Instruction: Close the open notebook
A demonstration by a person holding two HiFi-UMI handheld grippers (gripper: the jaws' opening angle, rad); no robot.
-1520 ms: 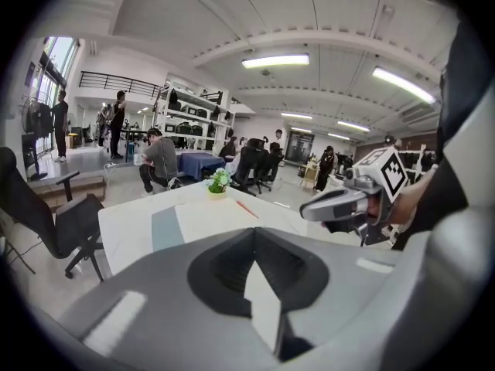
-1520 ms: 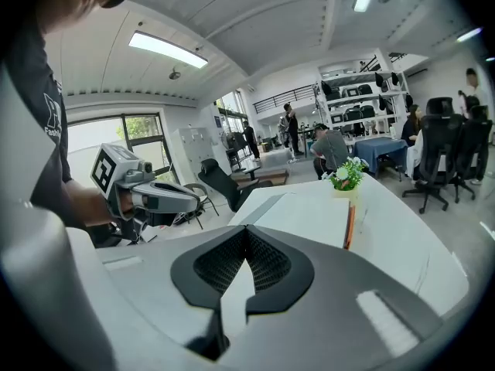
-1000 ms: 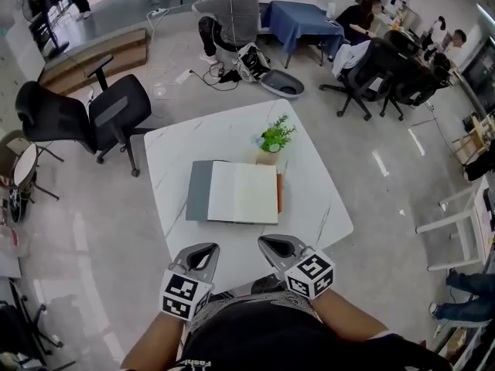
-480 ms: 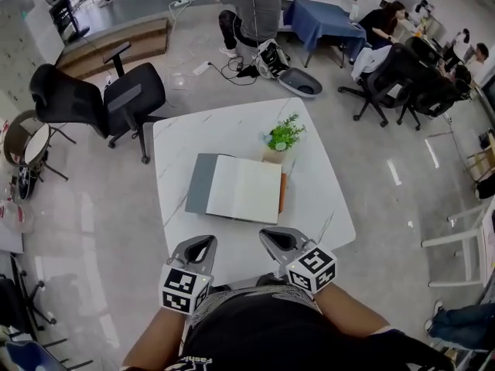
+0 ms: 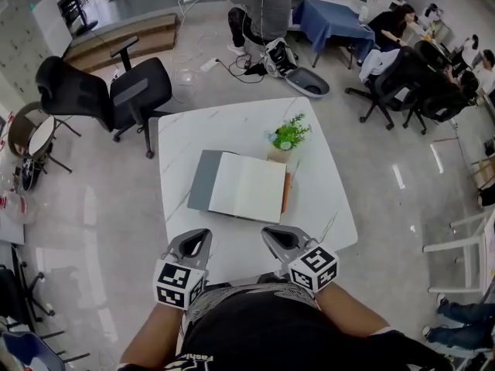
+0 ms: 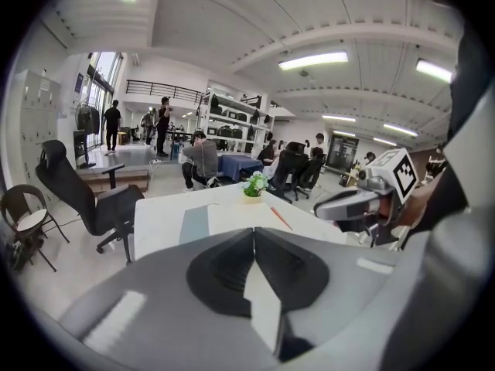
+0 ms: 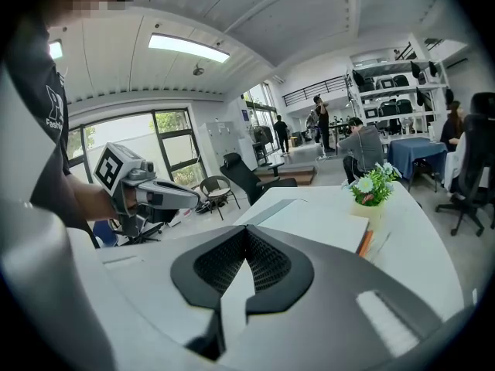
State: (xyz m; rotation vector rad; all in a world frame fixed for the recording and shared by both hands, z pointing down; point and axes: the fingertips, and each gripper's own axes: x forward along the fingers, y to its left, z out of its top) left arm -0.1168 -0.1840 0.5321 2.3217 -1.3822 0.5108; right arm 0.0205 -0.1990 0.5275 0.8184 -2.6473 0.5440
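The open notebook (image 5: 247,188) lies flat in the middle of the white marble table (image 5: 325,207), its grey cover (image 5: 199,180) spread to the left and a blank white page facing up. An orange strip (image 5: 287,192) shows along its right edge. My left gripper (image 5: 203,236) and right gripper (image 5: 268,234) hover side by side over the table's front edge, short of the notebook, both shut and empty. The left gripper view shows its jaws (image 6: 252,234) pressed together, with the notebook (image 6: 232,219) beyond. In the right gripper view the jaws (image 7: 246,234) also meet, and the notebook (image 7: 309,221) lies ahead.
A small potted plant (image 5: 288,137) stands just behind the notebook's right half. A black office chair (image 5: 116,91) sits off the table's back left corner. People, chairs and a blue-draped table (image 5: 332,18) fill the far room. Glossy floor surrounds the table.
Both grippers stay shut near the table's front edge, and the left one has tilted slightly. The head view has drifted a little. The notebook lies as before.
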